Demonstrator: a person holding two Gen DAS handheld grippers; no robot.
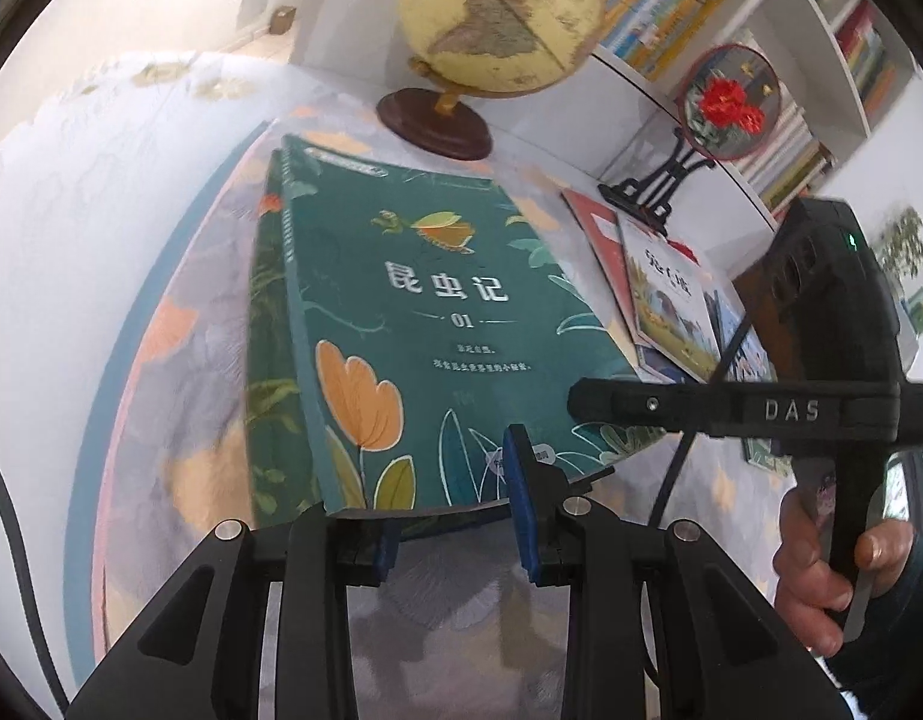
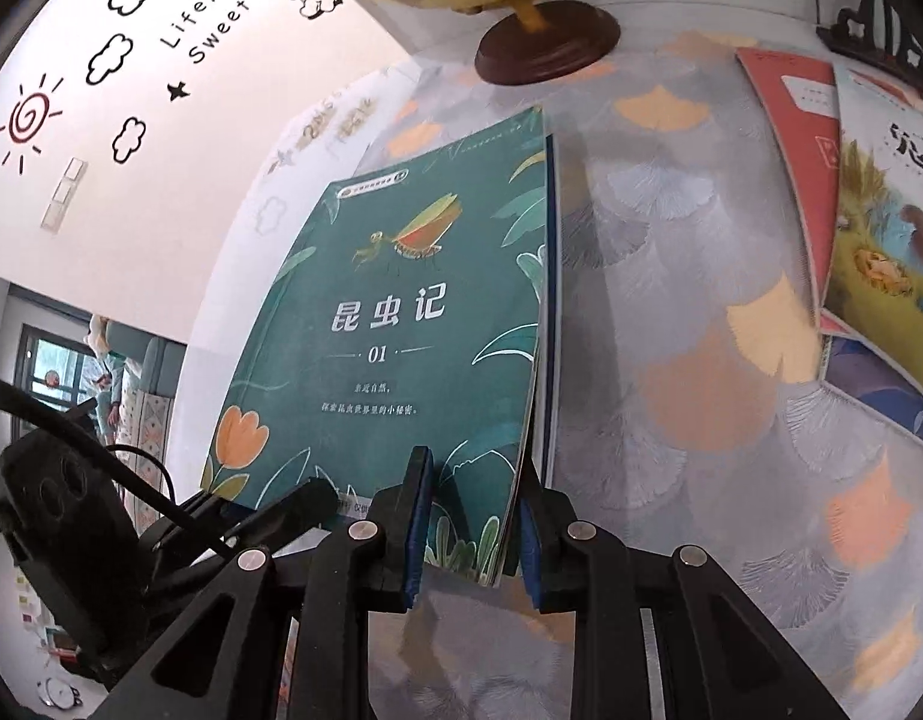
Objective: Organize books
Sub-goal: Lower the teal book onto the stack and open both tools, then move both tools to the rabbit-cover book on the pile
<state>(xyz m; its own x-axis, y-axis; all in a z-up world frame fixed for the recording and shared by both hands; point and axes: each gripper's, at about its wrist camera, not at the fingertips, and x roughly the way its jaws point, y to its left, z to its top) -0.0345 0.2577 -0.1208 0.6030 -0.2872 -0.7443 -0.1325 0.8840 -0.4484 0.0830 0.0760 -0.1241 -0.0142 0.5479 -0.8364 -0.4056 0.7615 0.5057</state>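
The green book [image 1: 437, 324] lies on the floral tablecloth [image 1: 179, 360], its long axis running toward twelve o'clock from both claws. The left gripper [image 1: 458, 516] and right gripper [image 2: 473, 531] each clamp its near edge, equally close.

Left gripper [image 1: 455, 516] is pitched down toward the bench, jaws nearly closed and clamped on the near edge of the green book [image 1: 437, 324]. Right gripper [image 2: 470, 531] is pitched down likewise, jaws narrow, pads gripping the same book's near right corner. In the left wrist view the right gripper's black body is seen at the right, its handle held by a hand [image 1: 833, 576] with fingers wrapped around it.
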